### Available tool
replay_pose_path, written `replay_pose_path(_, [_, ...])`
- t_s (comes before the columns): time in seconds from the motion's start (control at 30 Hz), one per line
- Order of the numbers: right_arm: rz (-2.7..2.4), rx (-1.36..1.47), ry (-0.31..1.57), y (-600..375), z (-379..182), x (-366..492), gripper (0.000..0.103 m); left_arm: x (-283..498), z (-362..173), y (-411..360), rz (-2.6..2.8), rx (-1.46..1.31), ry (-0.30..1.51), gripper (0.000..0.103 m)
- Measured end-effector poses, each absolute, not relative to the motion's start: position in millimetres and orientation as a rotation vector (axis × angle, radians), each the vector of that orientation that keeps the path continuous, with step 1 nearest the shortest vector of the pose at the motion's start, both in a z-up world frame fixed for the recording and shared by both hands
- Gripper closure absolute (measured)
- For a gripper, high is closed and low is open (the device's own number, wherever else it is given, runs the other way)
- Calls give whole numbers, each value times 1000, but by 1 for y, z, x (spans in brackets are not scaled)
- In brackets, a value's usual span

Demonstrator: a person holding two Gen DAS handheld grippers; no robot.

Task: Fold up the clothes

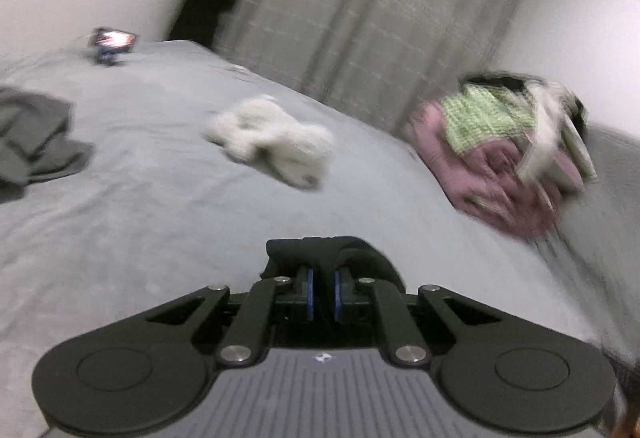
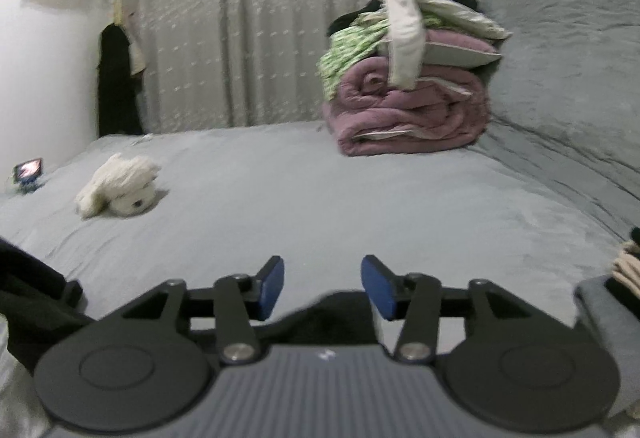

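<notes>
On the grey bed (image 1: 160,197), the left gripper (image 1: 323,288) pinches the black garment (image 1: 332,252) – probably to fold it. The right gripper (image 2: 322,288) is apart, holding nothing – 1 grip only.

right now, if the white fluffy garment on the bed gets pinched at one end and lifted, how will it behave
The white fluffy garment lies crumpled in soft lumps on the grey bed, so it is probably floppy and would drape and unfurl when lifted. Its fuzzy pile suggests it is light and unlikely to slip. It should not roll; pushed, it would likely bunch up.
</notes>
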State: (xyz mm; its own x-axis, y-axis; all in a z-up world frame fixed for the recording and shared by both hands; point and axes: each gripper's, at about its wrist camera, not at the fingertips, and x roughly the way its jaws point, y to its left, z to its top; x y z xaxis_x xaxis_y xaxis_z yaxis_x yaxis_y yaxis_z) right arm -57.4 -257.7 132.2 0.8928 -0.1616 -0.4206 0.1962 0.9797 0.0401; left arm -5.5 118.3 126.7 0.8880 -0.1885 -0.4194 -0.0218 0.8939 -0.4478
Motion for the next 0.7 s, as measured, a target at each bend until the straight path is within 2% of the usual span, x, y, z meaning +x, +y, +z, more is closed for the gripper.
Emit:
replay_pose_path(0.23, [-82,51,491,-236,122,-54,47,1,122,153,8,-484,452,95])
replay_pose_path(0.53, [-12,186,656,-249,104,-39,48,15,116,156,33,-411,500,94])
replay_pose_path(0.6, [76,213,710,-245,100,-36,52,14,117,152,28,-390,502,94])
replay_pose_path(0.7, [177,202,794,-230,88,-33,77,14,117,148,20,-371,505,94])
